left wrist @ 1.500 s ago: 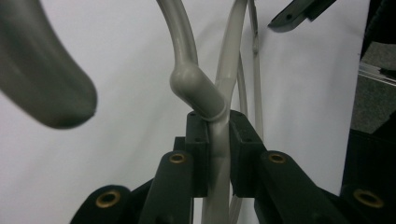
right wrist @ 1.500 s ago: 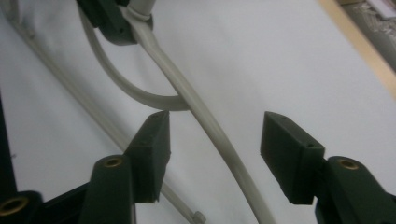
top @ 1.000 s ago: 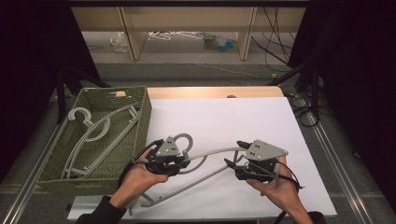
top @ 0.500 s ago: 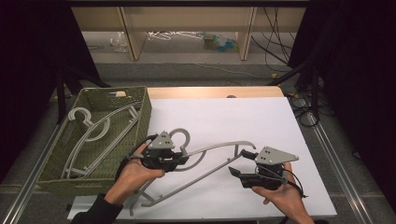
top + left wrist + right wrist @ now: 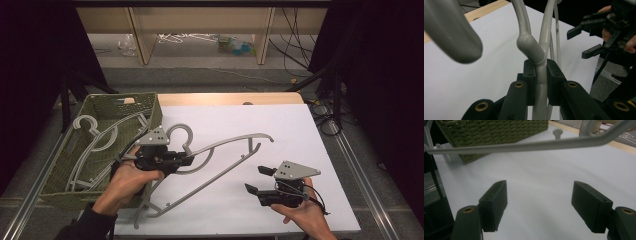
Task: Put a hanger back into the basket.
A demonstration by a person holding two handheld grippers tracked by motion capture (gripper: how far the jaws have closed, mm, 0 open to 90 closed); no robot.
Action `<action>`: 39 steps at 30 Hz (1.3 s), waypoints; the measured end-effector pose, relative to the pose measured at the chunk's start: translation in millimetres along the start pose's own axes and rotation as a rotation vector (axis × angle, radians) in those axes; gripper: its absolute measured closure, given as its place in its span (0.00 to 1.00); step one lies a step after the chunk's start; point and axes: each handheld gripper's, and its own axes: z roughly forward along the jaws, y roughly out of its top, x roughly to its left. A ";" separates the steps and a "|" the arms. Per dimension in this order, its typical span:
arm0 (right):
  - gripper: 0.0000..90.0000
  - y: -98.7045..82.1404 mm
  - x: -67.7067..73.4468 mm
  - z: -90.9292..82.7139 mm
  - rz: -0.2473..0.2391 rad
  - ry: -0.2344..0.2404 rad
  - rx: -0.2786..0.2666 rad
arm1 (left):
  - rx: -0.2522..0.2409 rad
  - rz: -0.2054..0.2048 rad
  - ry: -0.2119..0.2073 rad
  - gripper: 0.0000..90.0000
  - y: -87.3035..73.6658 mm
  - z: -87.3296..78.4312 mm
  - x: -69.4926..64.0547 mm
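At the far left a green woven basket (image 5: 70, 185) hangs over the table's edge with another grey hanger (image 5: 95, 137) lying inside. Just beside it, the left gripper (image 5: 187, 160) is clamped tight on the neck of a grey plastic hanger (image 5: 225, 145), right under its hook, holding it above the white tabletop (image 5: 300, 130). Further right, the right gripper (image 5: 259, 180) sits apart from the hanger, its jaws spread wide, just widened further, nothing between them.
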 end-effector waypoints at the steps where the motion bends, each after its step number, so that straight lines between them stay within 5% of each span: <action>1: 0.33 -0.1 0.2 -0.4 0.003 0.001 -0.001 | -0.001 -0.009 0.005 0.89 1.3 -3.0 -1.1; 19: 0.30 -1.2 2.4 1.2 -0.008 0.005 0.010 | -0.027 -0.022 0.038 0.89 14.7 -28.4 12.0; 39: 0.29 -1.8 2.6 3.2 -0.006 0.012 0.020 | -0.063 -0.071 0.205 0.89 31.0 -80.7 57.7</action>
